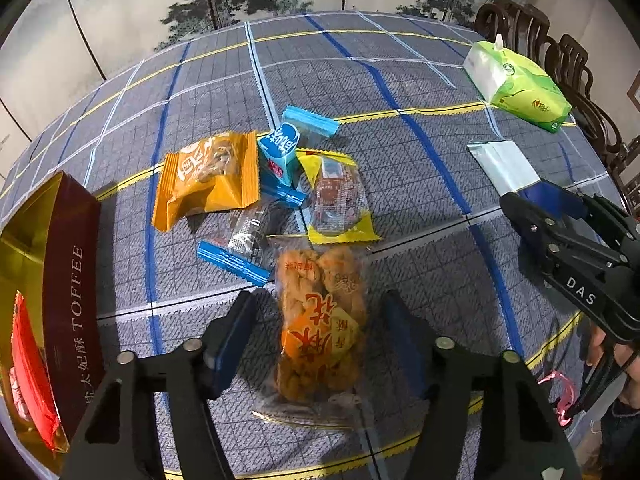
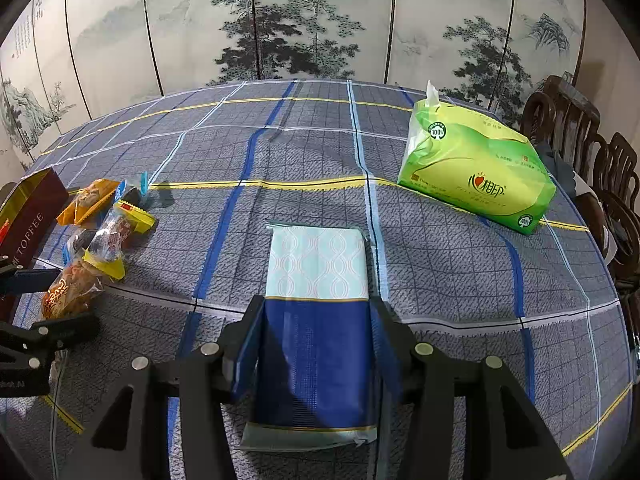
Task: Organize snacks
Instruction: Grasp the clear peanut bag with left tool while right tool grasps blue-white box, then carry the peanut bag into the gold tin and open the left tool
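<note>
— Both grippers first: how do they stand?

— Left gripper (image 1: pixel 320 332) is spread wide, its blue pads on either side of the clear bag of fried dough twists (image 1: pixel 320 320) without touching it. Right gripper (image 2: pixel 316 344) has its pads pressed against the two long sides of the blue and pale-green packet (image 2: pixel 316 300), so it is clamped on that packet, which lies flat on the cloth.

— Now the rest, biggest down, all placed from the toffee box.

— Plaid tablecloth (image 2: pixel 440 280) covers the whole round table. Green tissue pack (image 2: pixel 476 172) sits well apart from the toffee box, on the far opposite side of the table, a tissue sticking up from its top. Toffee box (image 1: pixel 68 280) itself is maroon outside, gold inside, open at the top, at the table's edge beside the left gripper.

— What is in the box?

— A red wrapper (image 1: pixel 32 372) stands inside it, with something pale pink and white tucked beneath; I cannot tell what that is.

— And the loose snacks?

— Near the box lies the orange pastry pack (image 1: pixel 208 176). Beyond that, farther from the box, the blue wafer pack (image 1: pixel 280 152) leans against it. Yellow-edged clear pack (image 1: pixel 338 196) lies just past the blue one. Between these and the dough twists rests a clear candy with blue ends (image 1: pixel 244 244), holding something dark.
</note>
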A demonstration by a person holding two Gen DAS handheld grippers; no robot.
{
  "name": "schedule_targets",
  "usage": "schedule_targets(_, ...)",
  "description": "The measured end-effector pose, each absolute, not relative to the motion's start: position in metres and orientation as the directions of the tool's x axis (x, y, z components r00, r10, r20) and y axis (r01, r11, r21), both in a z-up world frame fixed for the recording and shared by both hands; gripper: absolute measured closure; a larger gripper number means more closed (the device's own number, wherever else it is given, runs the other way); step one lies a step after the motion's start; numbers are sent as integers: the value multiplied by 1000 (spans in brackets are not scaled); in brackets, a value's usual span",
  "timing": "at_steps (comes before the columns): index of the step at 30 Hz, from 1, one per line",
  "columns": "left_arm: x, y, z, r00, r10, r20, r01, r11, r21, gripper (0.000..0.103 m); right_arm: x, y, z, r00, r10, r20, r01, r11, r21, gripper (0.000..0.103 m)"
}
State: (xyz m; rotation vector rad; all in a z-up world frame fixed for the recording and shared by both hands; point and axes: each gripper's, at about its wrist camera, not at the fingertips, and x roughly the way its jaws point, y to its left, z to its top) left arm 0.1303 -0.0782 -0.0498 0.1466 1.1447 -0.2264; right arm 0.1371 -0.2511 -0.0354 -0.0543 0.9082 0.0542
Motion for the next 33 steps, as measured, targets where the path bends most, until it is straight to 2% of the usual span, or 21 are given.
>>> schedule_targets(3,131,-79,-49,395,-103,-913,251,968,-1,50,137,-251,-35,614,24,-789,-70,997,-24,51)
schedule_targets(5,131,-78,-48,398,-104,-912,248,969,-2,58,137,-251,-35,614,24,-789,-70,997,-24,51)
schedule_targets(8,129,-76,-48,400,-107,-910,248,969,-5,64,137,-251,-36,614,24,-789,-70,997,-24,51)
schedule_targets(22,116,-65,-44,395,-114,-911,228,973,-23,66,138,-251,-35,614,24,-789,-70,997,-24,51)
schedule_targets(33,98,-50,-20,424,-131,-896,213,976,-42,66,137,-251,-35,614,24,-789,-70,997,-24,51)
